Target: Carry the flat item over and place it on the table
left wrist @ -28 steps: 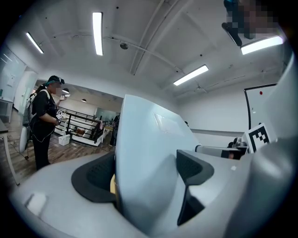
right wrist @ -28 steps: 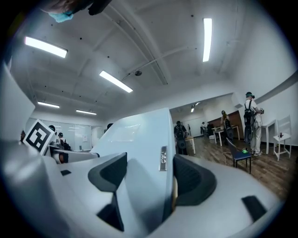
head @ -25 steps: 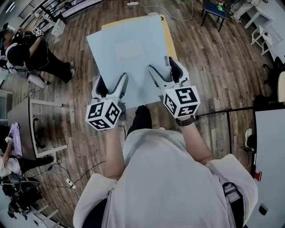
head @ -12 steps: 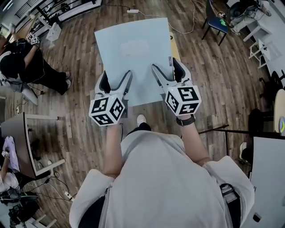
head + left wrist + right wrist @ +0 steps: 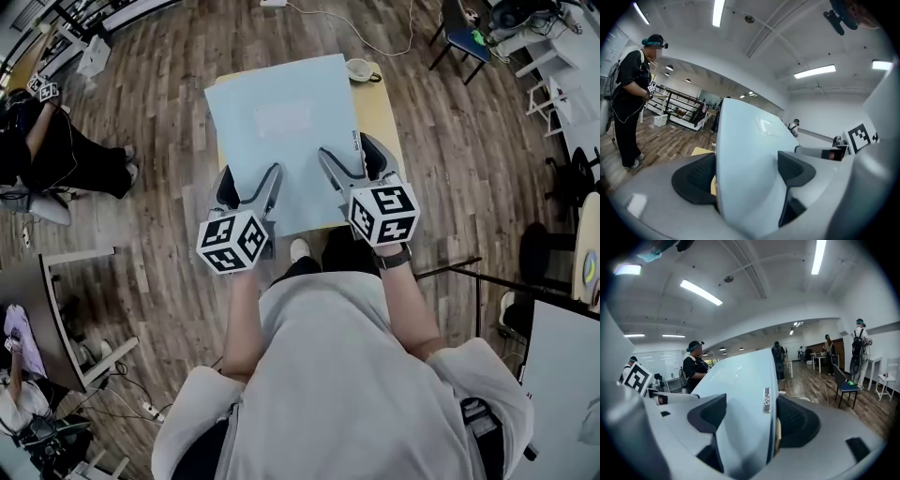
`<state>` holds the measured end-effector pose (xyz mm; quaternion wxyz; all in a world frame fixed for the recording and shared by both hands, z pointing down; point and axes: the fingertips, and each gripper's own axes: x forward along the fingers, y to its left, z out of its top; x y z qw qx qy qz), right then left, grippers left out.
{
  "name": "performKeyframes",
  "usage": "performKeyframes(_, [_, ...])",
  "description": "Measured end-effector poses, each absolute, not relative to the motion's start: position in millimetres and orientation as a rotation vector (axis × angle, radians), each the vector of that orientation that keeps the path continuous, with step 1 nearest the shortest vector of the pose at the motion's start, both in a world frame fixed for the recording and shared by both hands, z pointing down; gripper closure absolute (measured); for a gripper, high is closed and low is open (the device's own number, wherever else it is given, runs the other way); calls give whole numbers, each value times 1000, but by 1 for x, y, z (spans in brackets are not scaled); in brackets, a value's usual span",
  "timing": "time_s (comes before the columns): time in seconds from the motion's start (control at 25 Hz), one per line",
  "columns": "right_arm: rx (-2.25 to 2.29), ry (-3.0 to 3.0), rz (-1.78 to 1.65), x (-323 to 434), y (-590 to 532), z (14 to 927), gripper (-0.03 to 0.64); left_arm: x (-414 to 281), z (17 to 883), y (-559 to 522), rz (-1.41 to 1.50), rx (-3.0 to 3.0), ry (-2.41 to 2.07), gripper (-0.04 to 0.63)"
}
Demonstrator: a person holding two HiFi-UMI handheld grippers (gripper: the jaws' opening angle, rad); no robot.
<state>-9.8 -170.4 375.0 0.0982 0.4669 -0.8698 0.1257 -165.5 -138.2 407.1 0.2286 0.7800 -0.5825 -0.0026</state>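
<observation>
A large pale blue flat board (image 5: 281, 131) is held level between both grippers, above a small yellow table (image 5: 382, 117). My left gripper (image 5: 246, 185) is shut on the board's near left edge, and the board (image 5: 745, 159) fills the space between its dark pads. My right gripper (image 5: 349, 161) is shut on the near right edge, where a small label shows on the board (image 5: 740, 394). The board hides most of the tabletop in the head view.
A white cup (image 5: 359, 68) stands on the table's far right corner. The floor is wood planks with a cable (image 5: 375, 26) at the far side. A person in black (image 5: 47, 150) stands at left. A blue chair (image 5: 466, 28) and white furniture (image 5: 562, 84) are at right.
The view has shifted so the yellow table now lies directly under the board, its right side and the cup uncovered. Both grippers keep the same hold.
</observation>
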Motion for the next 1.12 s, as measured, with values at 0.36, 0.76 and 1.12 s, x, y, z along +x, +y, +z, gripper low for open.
performKeyframes(0.36, [1295,-2492,507,-8,-237,446,302,-161,474,-200,106,2033,-1565,181])
performKeyframes(0.76, [1206,-2421,654,-17,-294,509,302,-169,531,-253,210,1913,-1520,181])
performKeyframes(1.12, [1141,-2342,759,-17,-326,572,302,-168,590,-277,291,1792,-1493,181])
